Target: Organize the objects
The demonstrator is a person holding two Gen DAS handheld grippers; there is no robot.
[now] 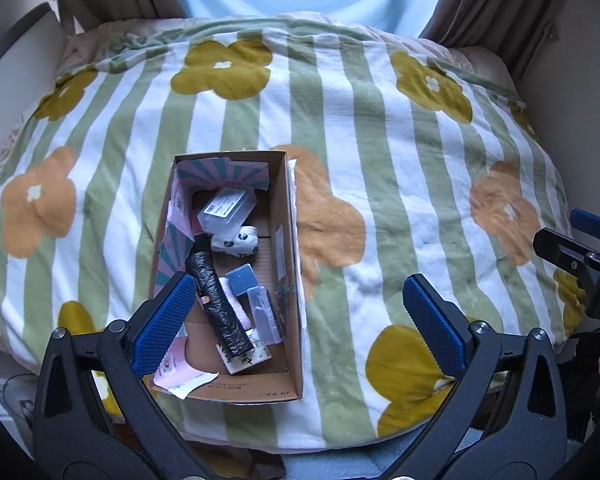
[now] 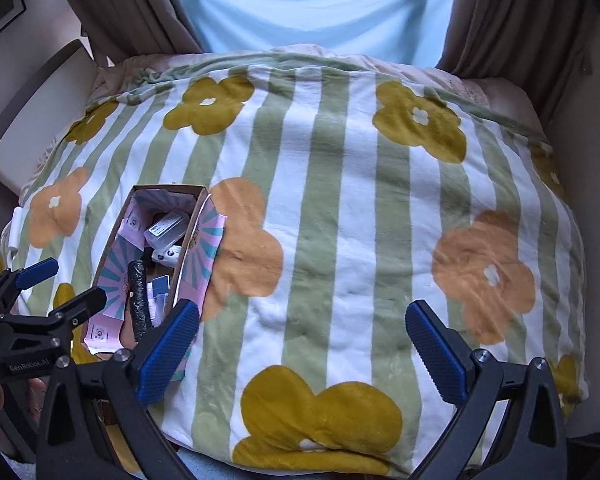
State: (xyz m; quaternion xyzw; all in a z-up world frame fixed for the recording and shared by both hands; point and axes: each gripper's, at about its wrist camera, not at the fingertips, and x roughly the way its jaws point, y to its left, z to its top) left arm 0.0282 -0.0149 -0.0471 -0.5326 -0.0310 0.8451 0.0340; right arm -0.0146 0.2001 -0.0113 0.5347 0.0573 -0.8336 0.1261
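Observation:
An open cardboard box (image 1: 286, 216) lies on a striped flower blanket (image 1: 380, 160). It holds a clear plastic case (image 1: 226, 210), a white patterned bundle (image 1: 236, 240), a black wrapped roll (image 1: 218, 308), a small blue-grey box (image 1: 242, 278) and pink packets. My left gripper (image 1: 300, 320) is open and empty, held above the box's near end. My right gripper (image 2: 304, 352) is open and empty above bare blanket, right of the box (image 2: 188, 240). The left gripper also shows in the right wrist view (image 2: 60, 284), and the right gripper at the edge of the left wrist view (image 1: 572, 236).
The blanket (image 2: 340, 220) covers a rounded bed or cushion. Brown curtains (image 2: 500, 20) and a pale blue sheer (image 2: 320, 4) hang behind it. A cream panel (image 2: 32, 128) stands at the left.

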